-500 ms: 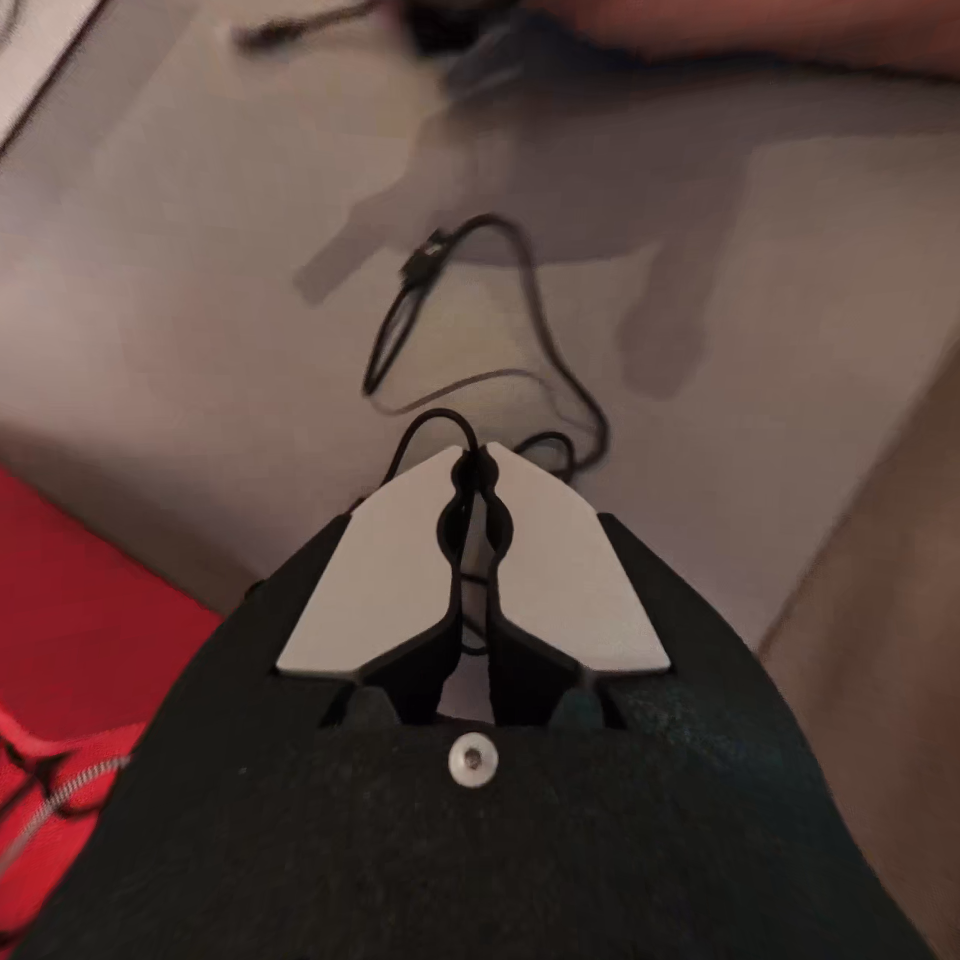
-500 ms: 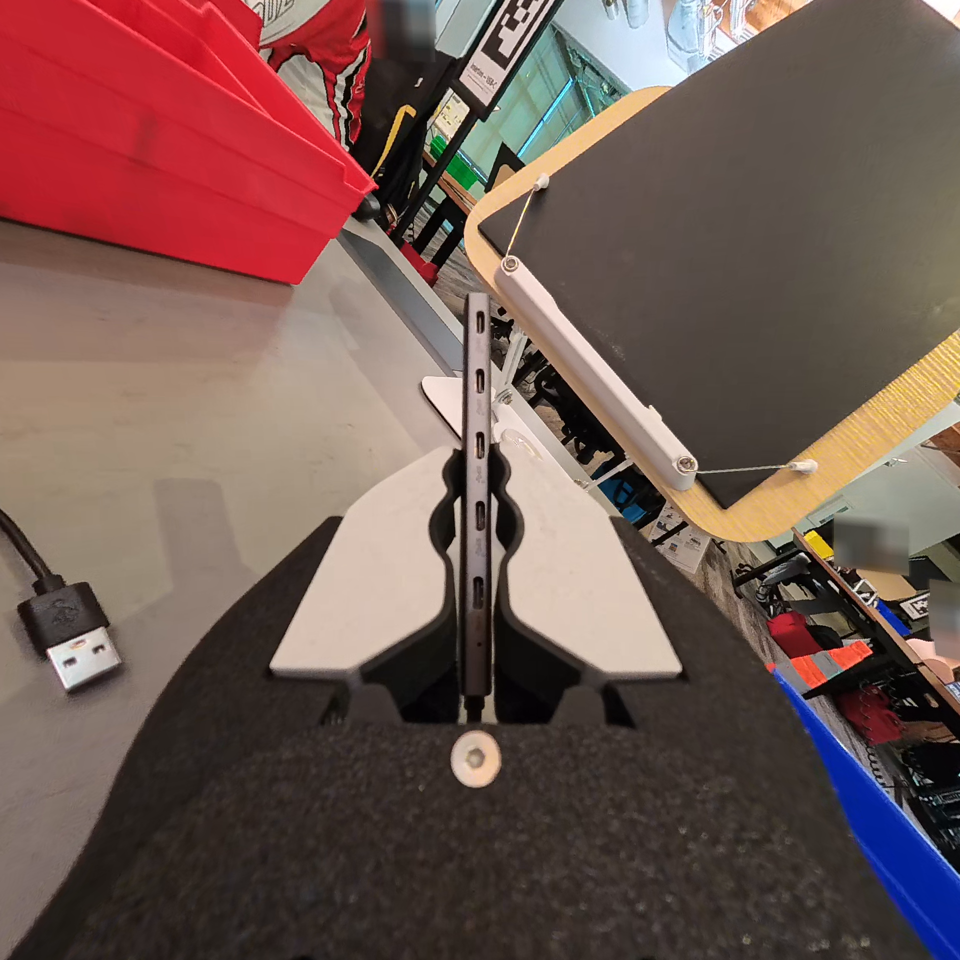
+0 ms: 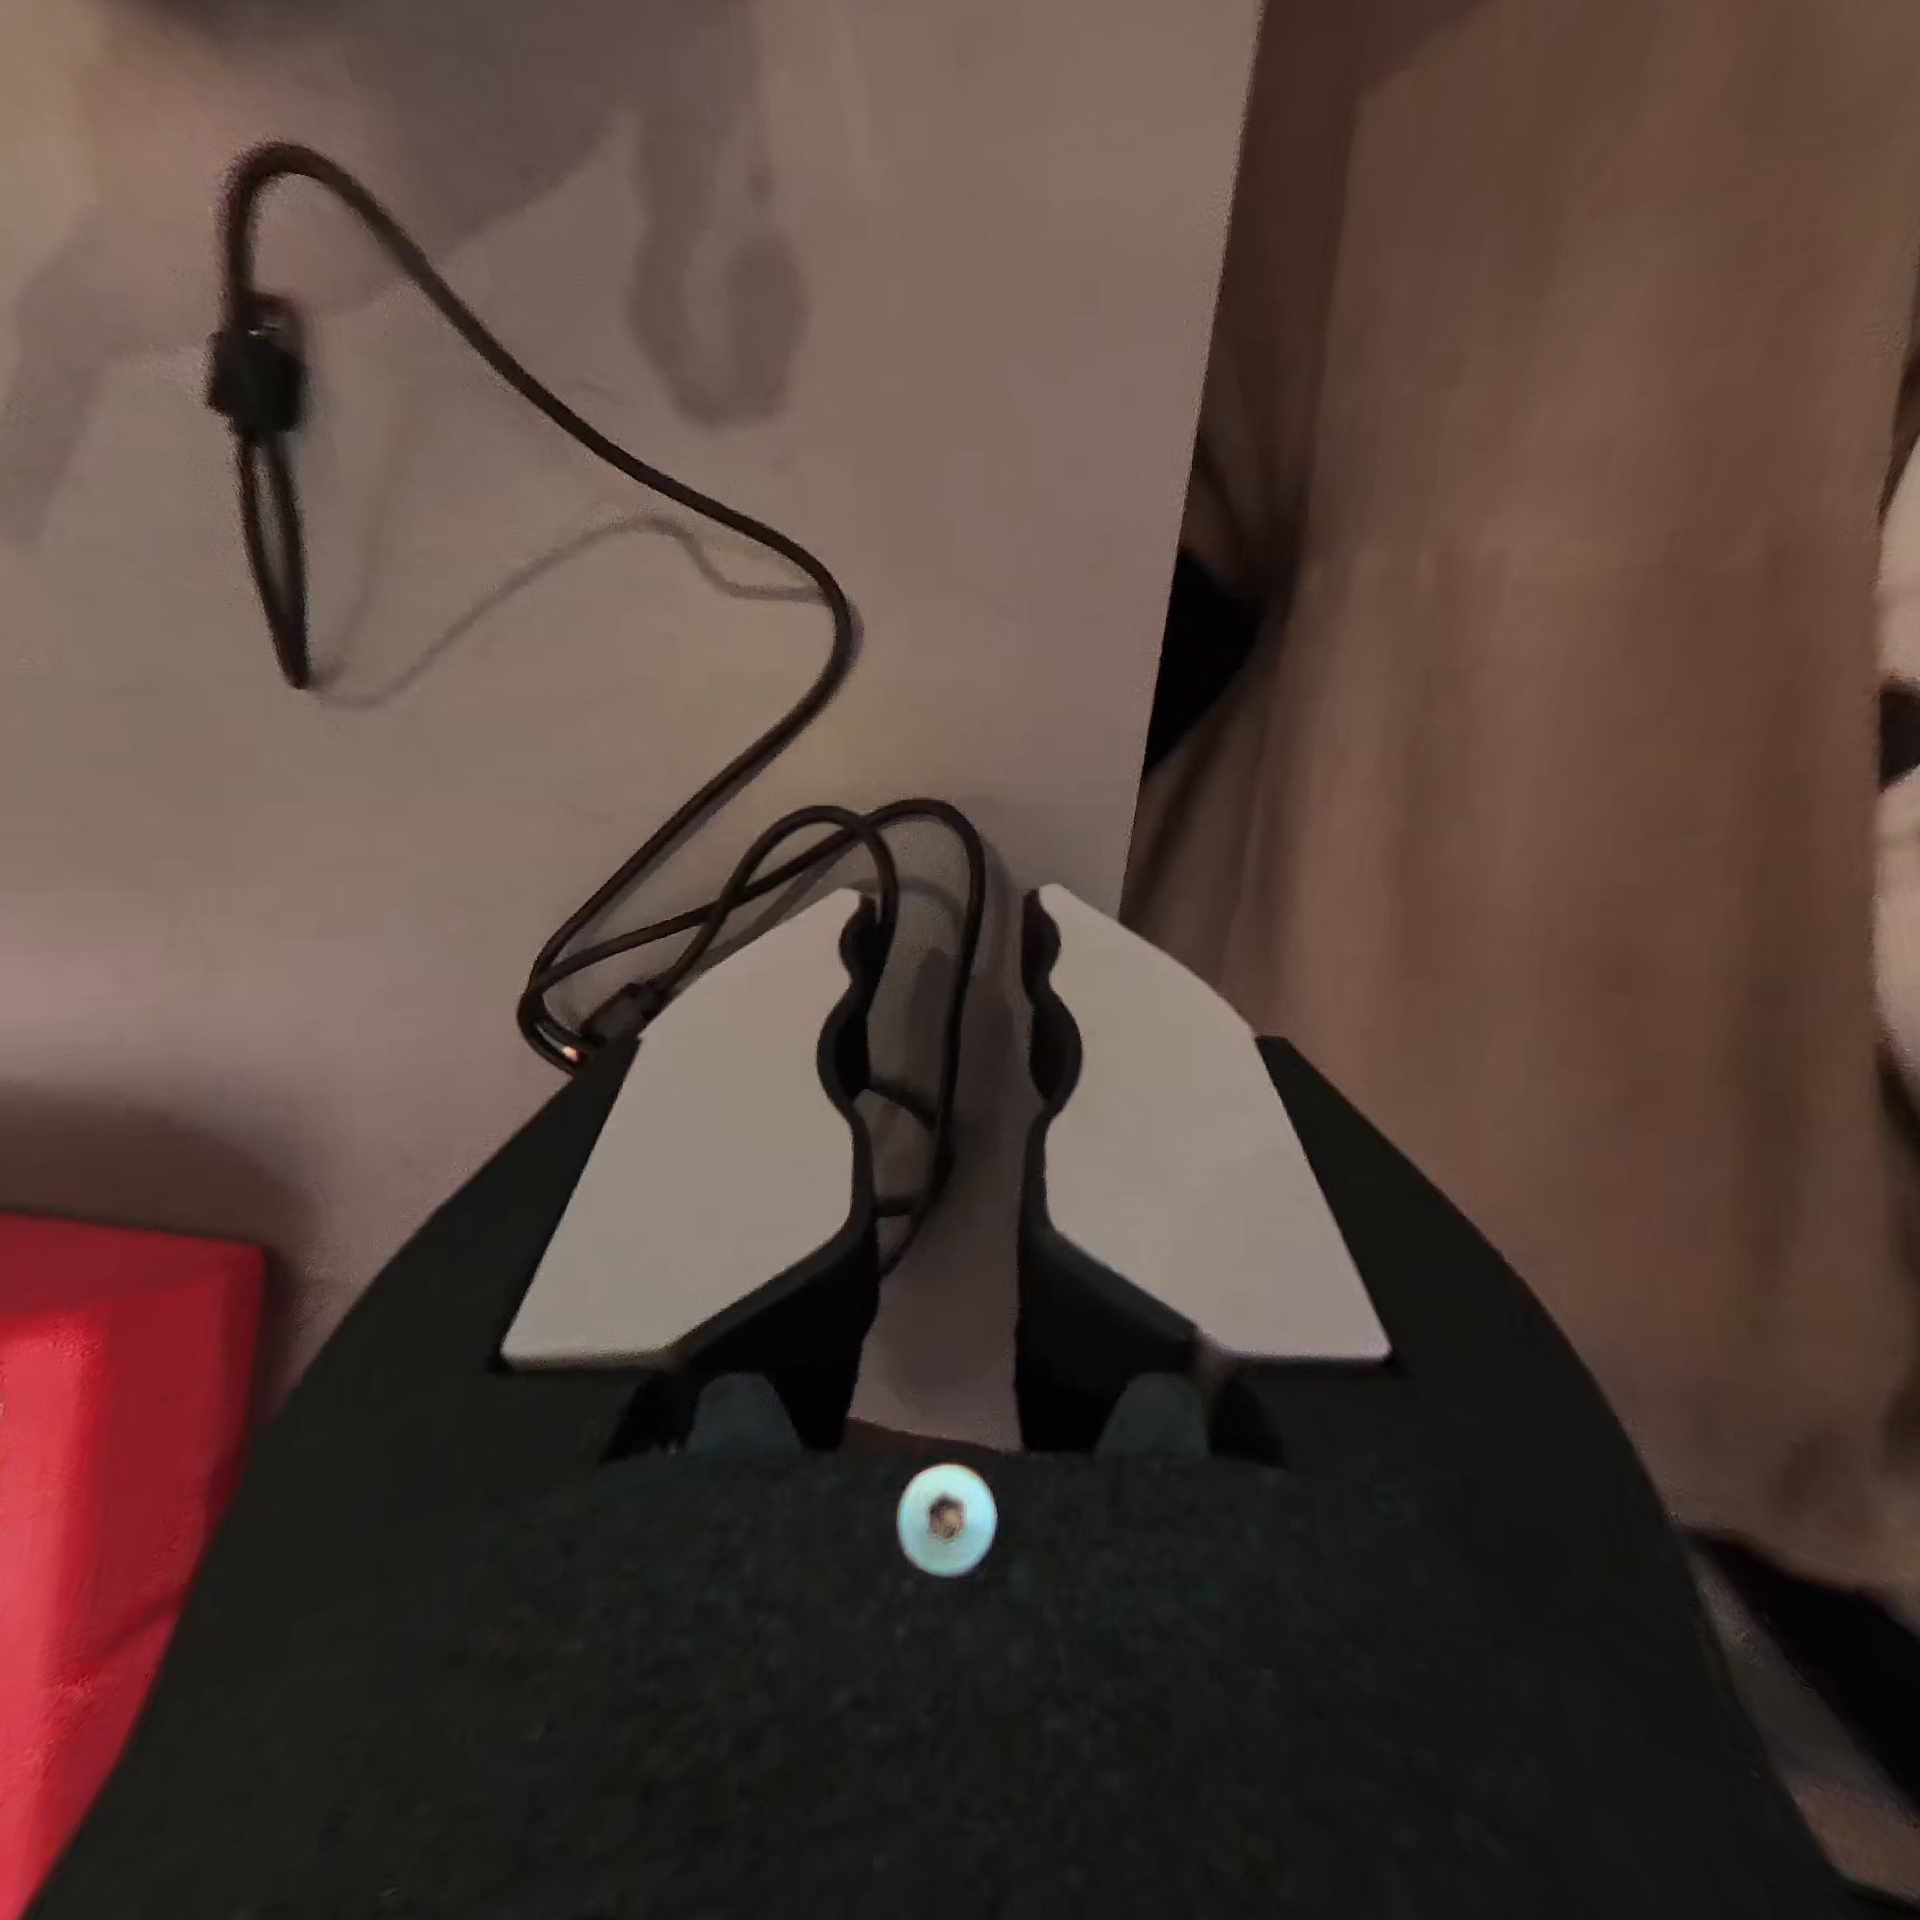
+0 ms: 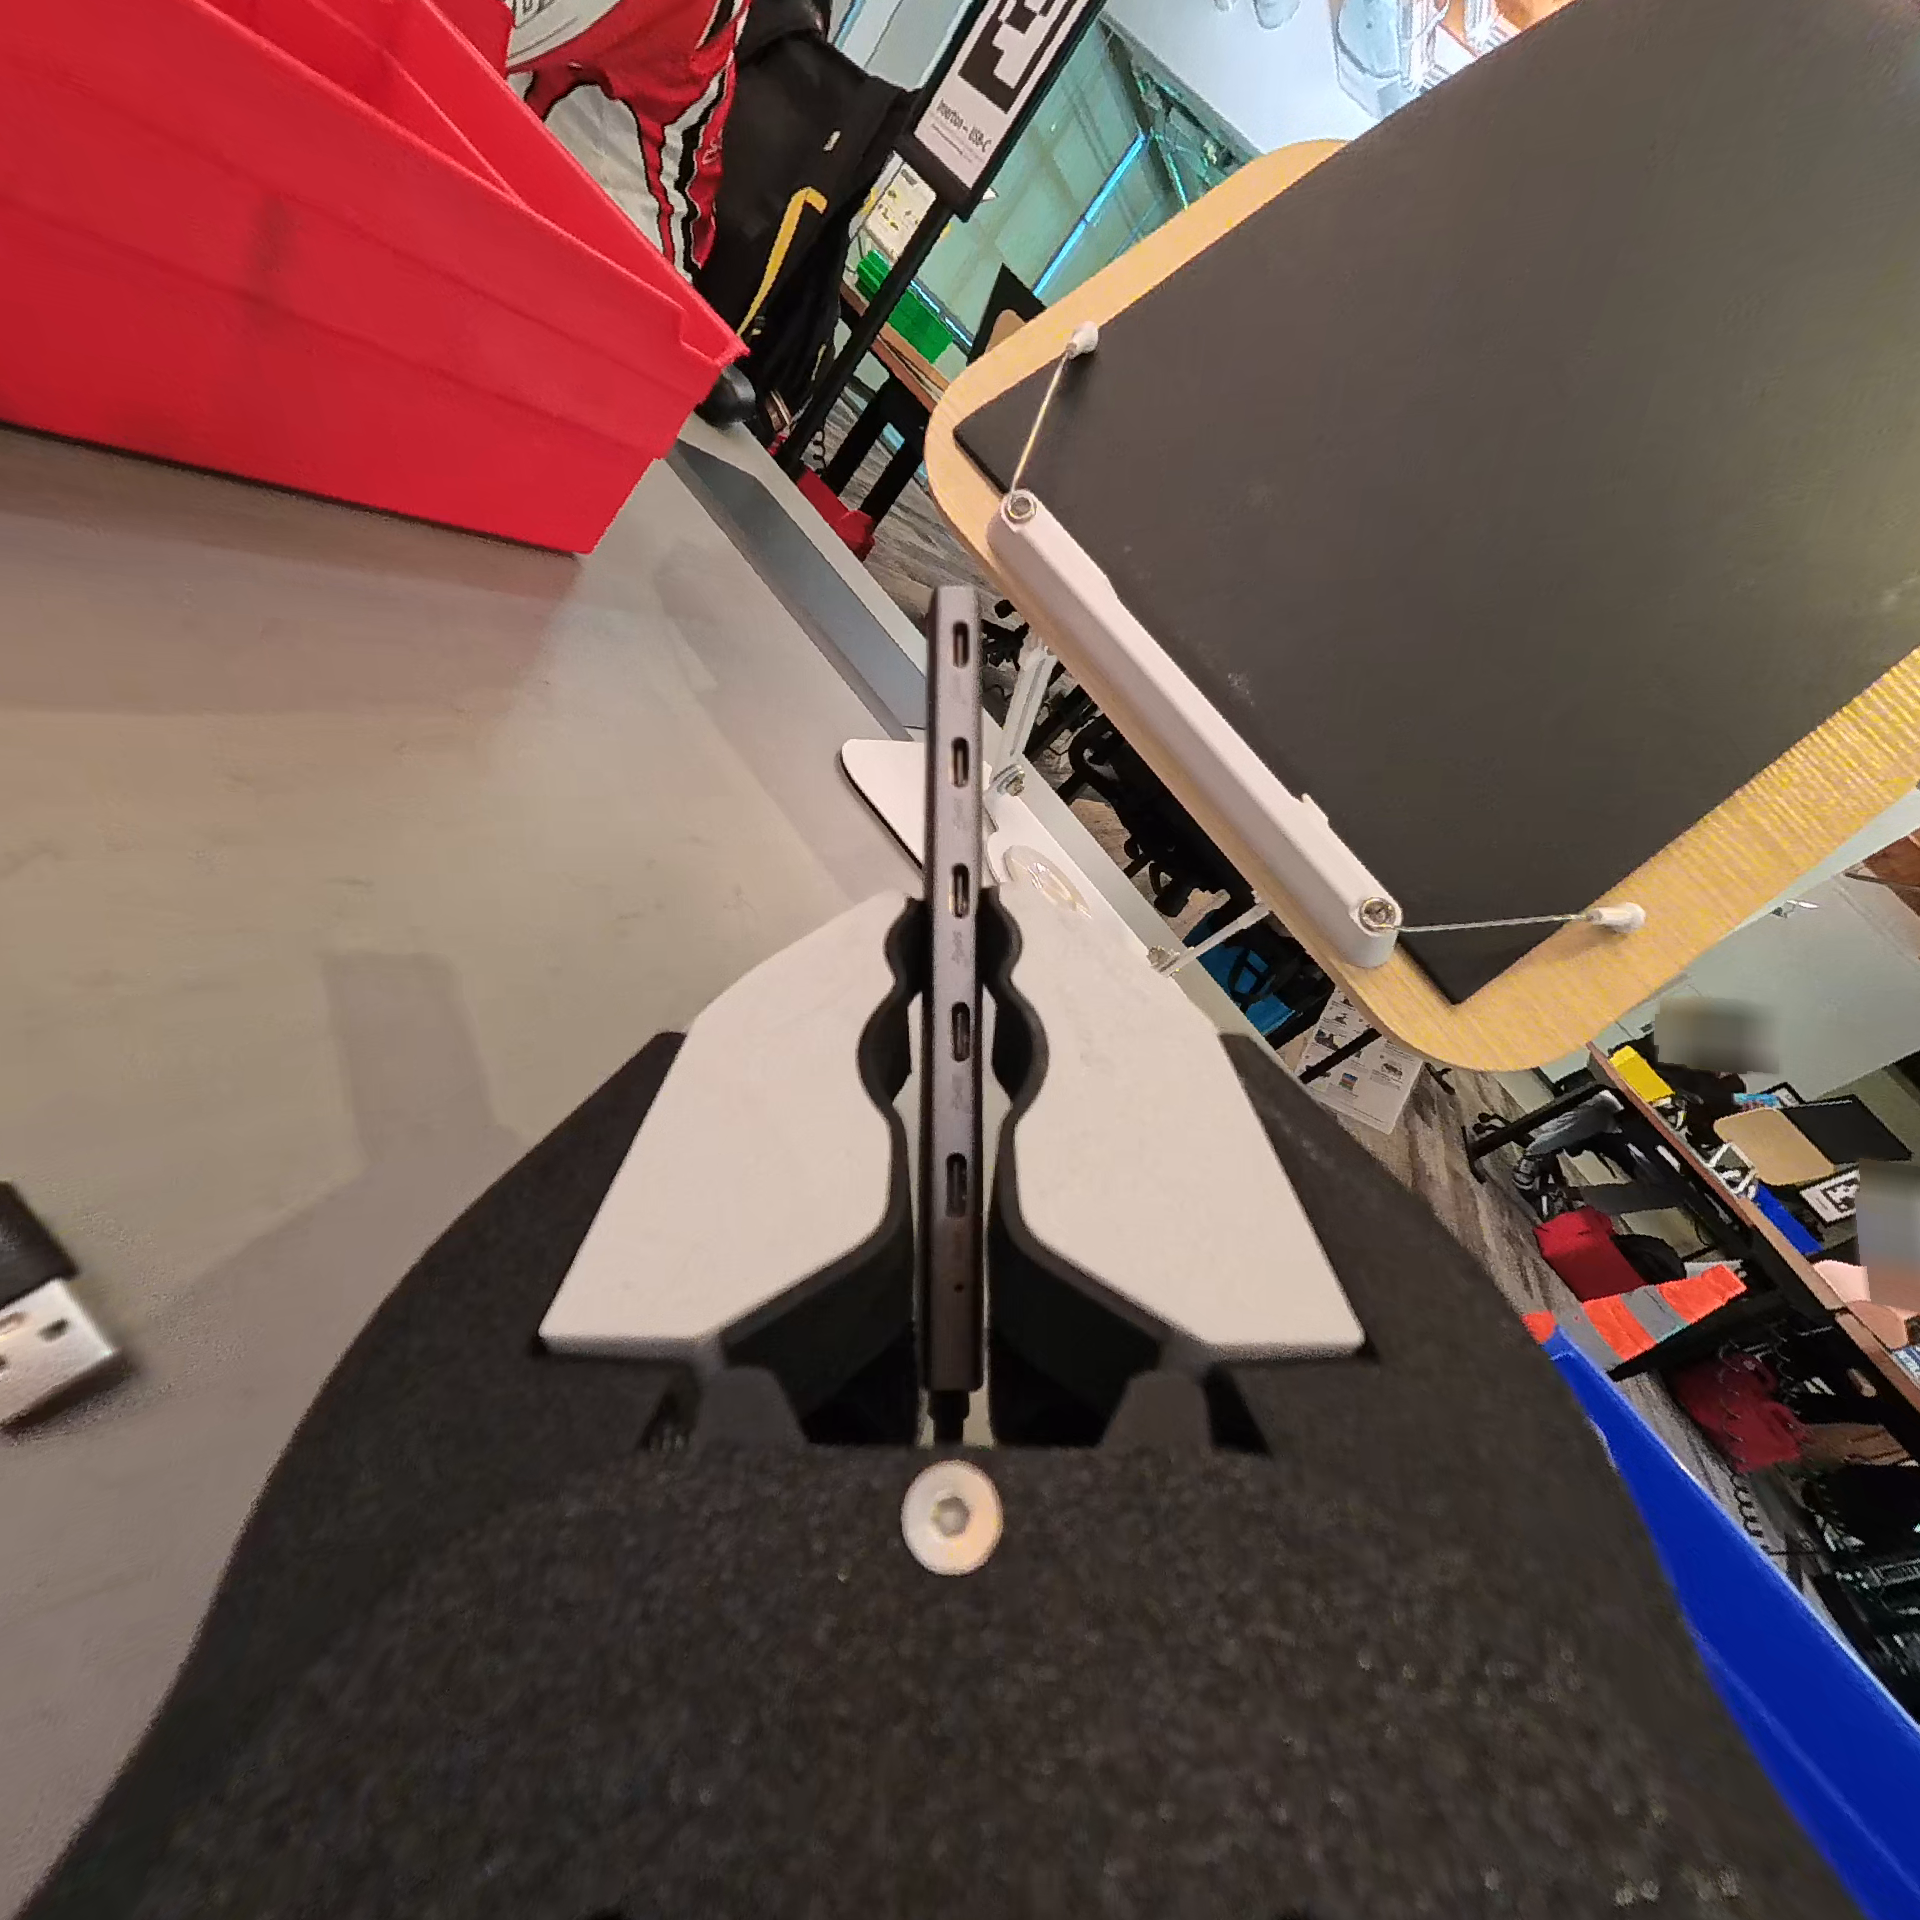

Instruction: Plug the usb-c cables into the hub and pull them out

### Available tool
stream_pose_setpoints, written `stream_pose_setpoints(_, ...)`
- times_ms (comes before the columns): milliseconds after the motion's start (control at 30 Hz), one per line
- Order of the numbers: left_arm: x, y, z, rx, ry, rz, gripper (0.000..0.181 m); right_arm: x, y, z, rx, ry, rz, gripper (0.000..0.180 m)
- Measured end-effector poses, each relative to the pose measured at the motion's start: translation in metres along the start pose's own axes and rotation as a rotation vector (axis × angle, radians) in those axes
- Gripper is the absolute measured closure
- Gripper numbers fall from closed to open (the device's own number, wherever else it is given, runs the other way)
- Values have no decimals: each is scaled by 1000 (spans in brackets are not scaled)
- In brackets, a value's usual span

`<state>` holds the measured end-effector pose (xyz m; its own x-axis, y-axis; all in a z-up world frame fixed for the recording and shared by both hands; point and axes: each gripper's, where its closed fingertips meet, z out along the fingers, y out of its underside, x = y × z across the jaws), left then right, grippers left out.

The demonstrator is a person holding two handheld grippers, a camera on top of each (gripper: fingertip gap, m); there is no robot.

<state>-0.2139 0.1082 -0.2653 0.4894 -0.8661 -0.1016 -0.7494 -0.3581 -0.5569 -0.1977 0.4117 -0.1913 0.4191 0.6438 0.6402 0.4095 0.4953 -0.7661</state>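
- Dark grey metal, slim and bar-shaped: the USB-C hub (image 4: 958, 997), clamped edge-on in the right gripper (image 4: 956, 914), its row of small oval ports turned toward the camera and all empty.
- Held raised off the grey bench (image 4: 312, 831) and standing on end, probably so that a plug can come straight in at a port without the hub sliding away.
- Gripped along the lower half only, leaving the upper ports clear of the white fingers (image 4: 748, 1143).
- Thin black USB-C cable (image 3: 665, 488), slack on the bench in loose loops, one bundled end tied at upper left, a small plug (image 3: 629, 1013) just beside the left finger.
- Left gripper (image 3: 940, 904) parted, hanging over the loops with nothing pinched; a strand merely passes through the gap.
- Likely next: settling on the plug body rather than the cord, for a stiff, aimed insertion.
- Silver-tipped black USB-A plug (image 4: 42, 1340) lying apart at the left of the right wrist view.
- Red plastic bins (image 4: 312, 312) at the back of the bench, well clear.
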Motion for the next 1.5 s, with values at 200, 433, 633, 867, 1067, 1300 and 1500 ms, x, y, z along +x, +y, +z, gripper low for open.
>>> stream_pose_setpoints(200, -26, -35, -18, 296, -298, -608, 150, 0, 1, -1, -1, 2, 8, 170)
stream_pose_setpoints(433, -52, -39, -21, 286, -673, -987, 111, -3, -1, -1, 4, -12, 9, 170)
stream_pose_setpoints(633, -65, -5, 12, 162, -757, -1284, 129, -3, -2, -1, 9, -16, 26, 170)
stream_pose_setpoints(867, -65, -5, 19, 233, -672, -1302, 176, -6, -6, -2, 17, -21, -2, 170)
stream_pose_setpoints(1067, -51, -4, 9, 173, -595, -1149, 178, -5, -5, -2, 16, -17, 2, 170)
stream_pose_setpoints(1300, -22, 3, -27, -107, -504, -698, 179, -4, -4, -3, 14, -15, 1, 170)
stream_pose_setpoints(1500, -32, -22, -76, -71, -465, -463, 179, -4, -10, -2, 56, -11, -18, 170)
